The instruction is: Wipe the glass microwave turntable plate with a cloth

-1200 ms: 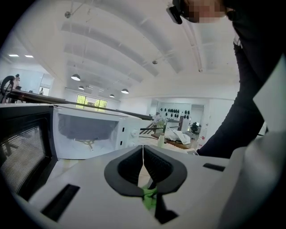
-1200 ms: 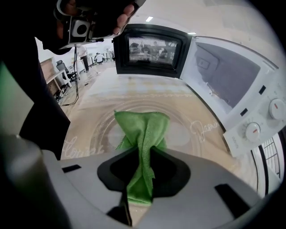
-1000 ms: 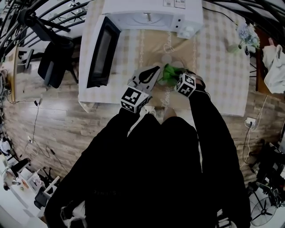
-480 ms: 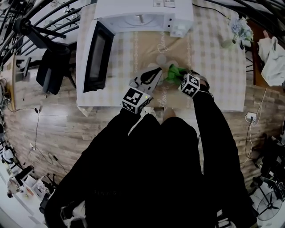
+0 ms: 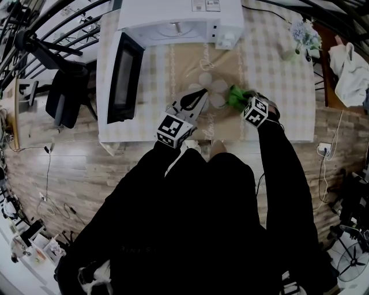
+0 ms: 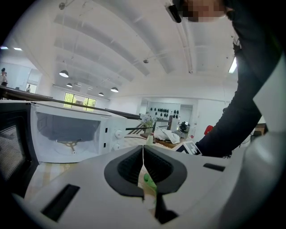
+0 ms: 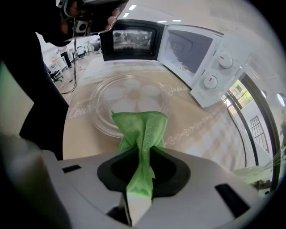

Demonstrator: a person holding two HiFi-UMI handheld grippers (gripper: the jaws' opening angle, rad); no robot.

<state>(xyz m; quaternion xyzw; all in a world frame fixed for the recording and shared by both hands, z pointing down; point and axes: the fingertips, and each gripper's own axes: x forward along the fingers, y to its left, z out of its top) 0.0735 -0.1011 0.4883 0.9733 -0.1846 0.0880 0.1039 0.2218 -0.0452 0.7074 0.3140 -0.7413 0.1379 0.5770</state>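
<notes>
A soft, matt cloth (image 7: 140,129) is being shown against a clear, glossy glass plate (image 7: 129,94), a matt woven tablecloth (image 5: 265,63) and a smooth white microwave (image 5: 173,17).

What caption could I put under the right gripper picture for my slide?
Right gripper pinching a green cloth by the glass turntable plate, open microwave behind.

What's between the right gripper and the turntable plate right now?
Only the green cloth: shut in the right gripper, it reaches the near rim of the glass plate, per the right gripper view.
</notes>
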